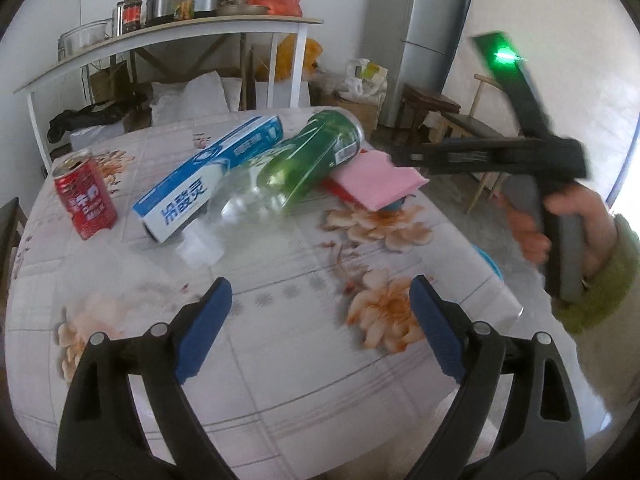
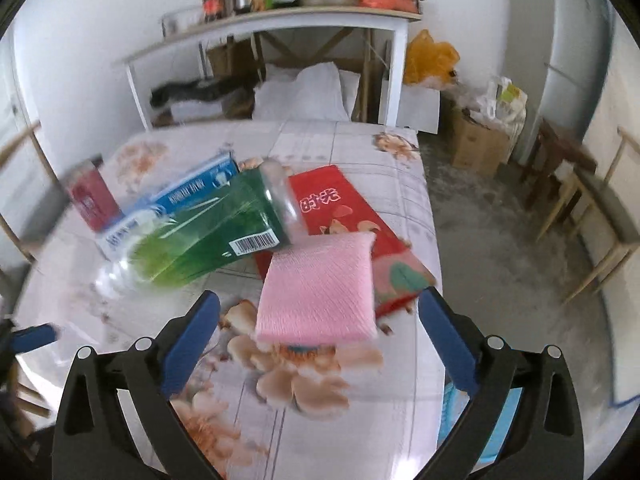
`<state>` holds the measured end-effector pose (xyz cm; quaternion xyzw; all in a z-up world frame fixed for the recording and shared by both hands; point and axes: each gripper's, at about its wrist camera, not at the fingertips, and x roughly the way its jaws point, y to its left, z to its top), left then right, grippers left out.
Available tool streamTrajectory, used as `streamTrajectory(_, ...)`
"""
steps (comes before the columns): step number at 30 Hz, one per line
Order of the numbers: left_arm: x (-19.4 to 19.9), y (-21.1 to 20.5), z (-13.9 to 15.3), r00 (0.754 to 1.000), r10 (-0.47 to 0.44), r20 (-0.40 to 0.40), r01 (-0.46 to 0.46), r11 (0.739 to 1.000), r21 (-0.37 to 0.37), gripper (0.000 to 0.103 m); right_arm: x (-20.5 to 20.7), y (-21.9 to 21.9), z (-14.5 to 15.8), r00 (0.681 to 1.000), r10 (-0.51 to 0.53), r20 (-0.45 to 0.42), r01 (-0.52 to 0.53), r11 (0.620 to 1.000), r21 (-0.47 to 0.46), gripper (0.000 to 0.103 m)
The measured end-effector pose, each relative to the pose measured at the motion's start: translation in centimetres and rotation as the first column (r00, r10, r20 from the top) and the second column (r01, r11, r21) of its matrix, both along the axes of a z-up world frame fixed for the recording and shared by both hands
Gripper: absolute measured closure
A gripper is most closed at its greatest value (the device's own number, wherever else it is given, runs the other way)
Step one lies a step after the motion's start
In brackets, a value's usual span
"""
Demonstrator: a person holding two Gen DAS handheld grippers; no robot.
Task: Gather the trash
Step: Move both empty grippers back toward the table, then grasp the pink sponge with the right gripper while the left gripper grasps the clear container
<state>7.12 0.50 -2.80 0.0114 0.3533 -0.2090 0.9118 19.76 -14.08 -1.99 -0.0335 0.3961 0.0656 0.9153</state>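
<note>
On the flowered tablecloth (image 1: 280, 380) a green plastic bottle (image 1: 308, 160) lies on its side, leaning on a blue-and-white toothpaste box (image 1: 208, 180). A red drink can (image 1: 86, 200) stands upright at the left. A pink cloth (image 2: 320, 288) lies on a red packet (image 2: 332, 204) near the right edge. My left gripper (image 1: 320, 308) is open above bare cloth, short of the bottle's cap end. My right gripper (image 2: 320, 312) is open, and the pink cloth's near edge shows between its fingers, below them. A hand in a green sleeve (image 1: 560, 220) holds it.
A light blue container (image 2: 452, 400) shows past the table's right edge. Behind the table stands a white shelf table (image 1: 180, 32) with pots, jars and a red bag. A fridge (image 1: 424, 40), a cardboard box (image 2: 476, 148) and wooden chairs (image 2: 580, 200) stand to the right.
</note>
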Motion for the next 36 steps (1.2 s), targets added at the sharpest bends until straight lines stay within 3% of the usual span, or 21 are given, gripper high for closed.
streamTrajectory(6,-0.6,0.8,-0.9,1.000,-0.026,-0.002,0.026,0.999,-0.019,0.015,3.8,1.8,-2.6,0.996,-0.014,-0.084,0.004,0.992,-0.128,0.007)
streamTrajectory(12,-1.6,1.0,-0.9,0.998,-0.052,0.045,0.052,0.999,-0.011,0.015,5.5,2.2,-3.9,0.987,-0.026,-0.156,0.009,0.994,-0.110,0.007)
streamTrajectory(16,-2.5,2.6,0.3,0.992,0.003,0.128,-0.002,1.000,-0.006,0.015,6.0,1.9,-4.1,0.981,-0.066,-0.183,0.049,0.994,-0.099,0.022)
streamTrajectory(19,-2.7,4.7,1.1,0.986,0.065,0.156,-0.063,0.998,-0.017,0.015,5.8,1.8,-4.1,0.978,-0.085,-0.193,0.068,0.994,-0.091,0.024)
streamTrajectory(24,-1.1,9.0,1.4,0.972,0.211,0.107,-0.206,0.977,-0.054,0.015,4.8,2.0,-3.6,0.978,-0.103,-0.182,0.090,0.993,-0.081,0.025)
streamTrajectory(27,1.2,11.7,1.1,0.931,0.362,0.033,-0.361,0.931,-0.052,0.013,4.2,2.1,-3.6,0.978,-0.105,-0.183,0.094,0.993,-0.064,0.025)
streamTrajectory(30,3.6,14.3,0.4,0.829,0.555,-0.063,-0.559,0.824,-0.092,0.012,3.6,2.1,-3.6,0.978,-0.105,-0.180,0.097,0.994,-0.050,0.025)
streamTrajectory(31,4.1,14.7,0.2,0.812,0.576,-0.097,-0.584,0.805,-0.104,0.012,3.6,2.1,-3.6,0.978,-0.105,-0.180,0.098,0.994,-0.045,0.025)
streamTrajectory(33,5.4,15.2,-0.5,0.778,0.607,-0.161,-0.625,0.772,-0.113,0.012,3.4,1.9,-3.5,0.978,-0.108,-0.178,0.105,0.994,-0.029,0.025)
streamTrajectory(36,6.7,14.7,-1.0,0.761,0.621,-0.189,-0.643,0.760,-0.092,0.012,3.2,1.7,-3.5,0.978,-0.111,-0.176,0.110,0.994,-0.017,0.025)
